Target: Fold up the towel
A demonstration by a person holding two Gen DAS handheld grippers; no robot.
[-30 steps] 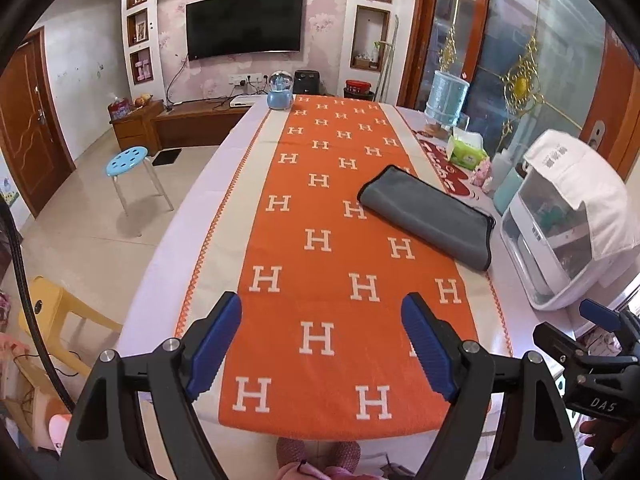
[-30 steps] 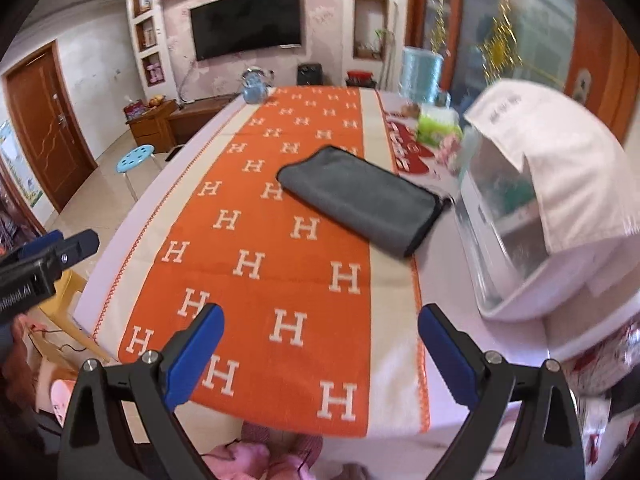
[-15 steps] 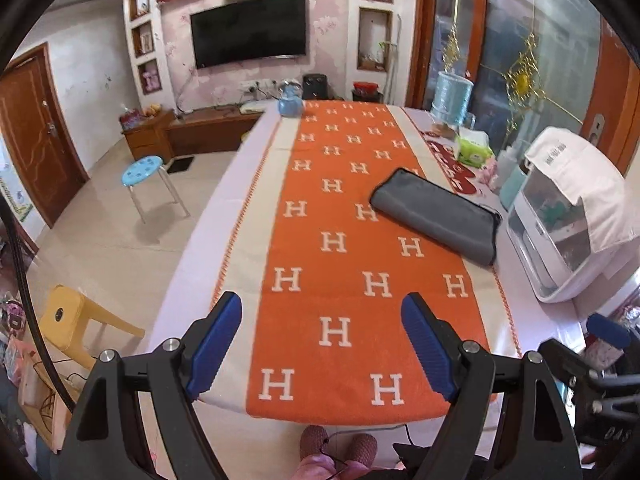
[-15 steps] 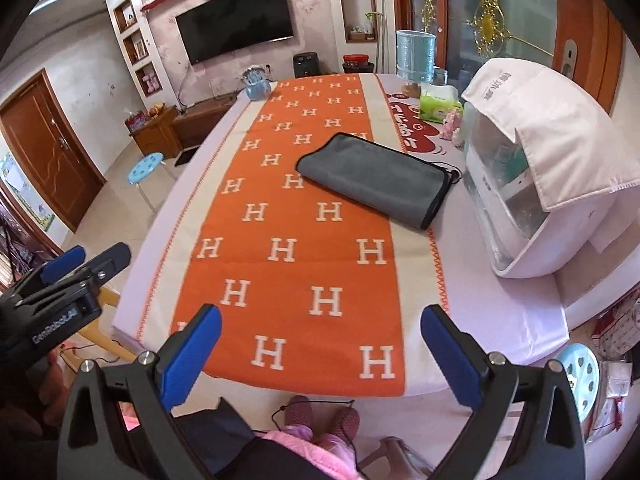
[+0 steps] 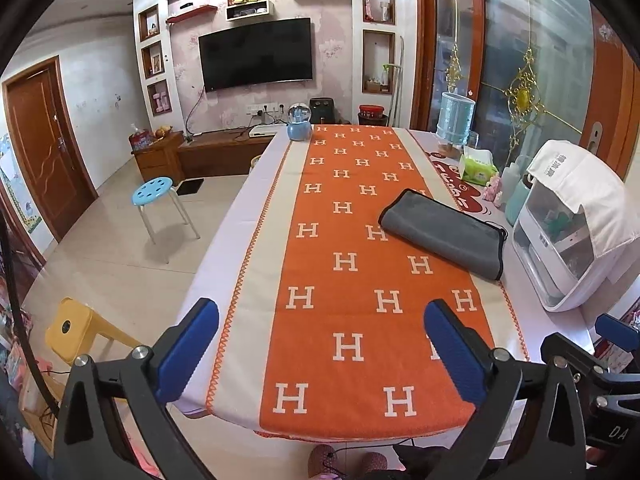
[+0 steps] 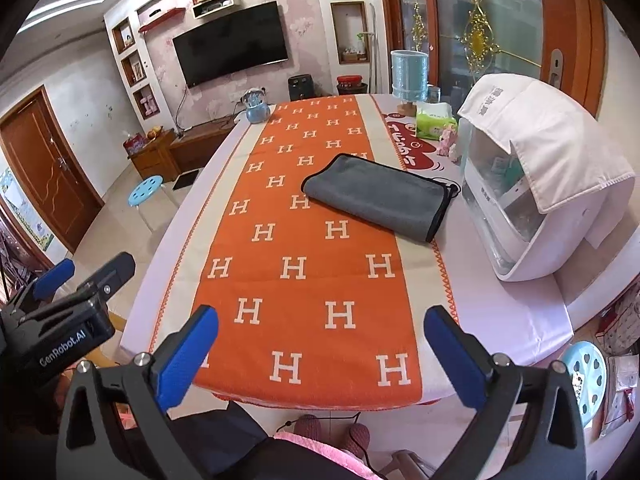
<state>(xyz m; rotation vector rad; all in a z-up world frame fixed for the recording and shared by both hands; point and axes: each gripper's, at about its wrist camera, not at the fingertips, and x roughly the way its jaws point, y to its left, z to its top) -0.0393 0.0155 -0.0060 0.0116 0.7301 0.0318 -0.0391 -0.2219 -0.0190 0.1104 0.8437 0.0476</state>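
A grey towel lies folded flat on the right side of the orange table runner; it also shows in the right wrist view. My left gripper is open and empty, held high behind the table's near edge, far from the towel. My right gripper is open and empty, also back from the near edge. The left gripper shows at the left of the right wrist view, and the right gripper at the lower right of the left wrist view.
A white covered appliance stands at the table's right edge beside the towel. A tissue pack, a blue container and a blue globe stand at the far end. Blue stools and a yellow stool stand on the floor.
Both grippers have pulled back and risen away from the table, so the near edge and the floor now show. The towel has not moved. Both grippers stay open.
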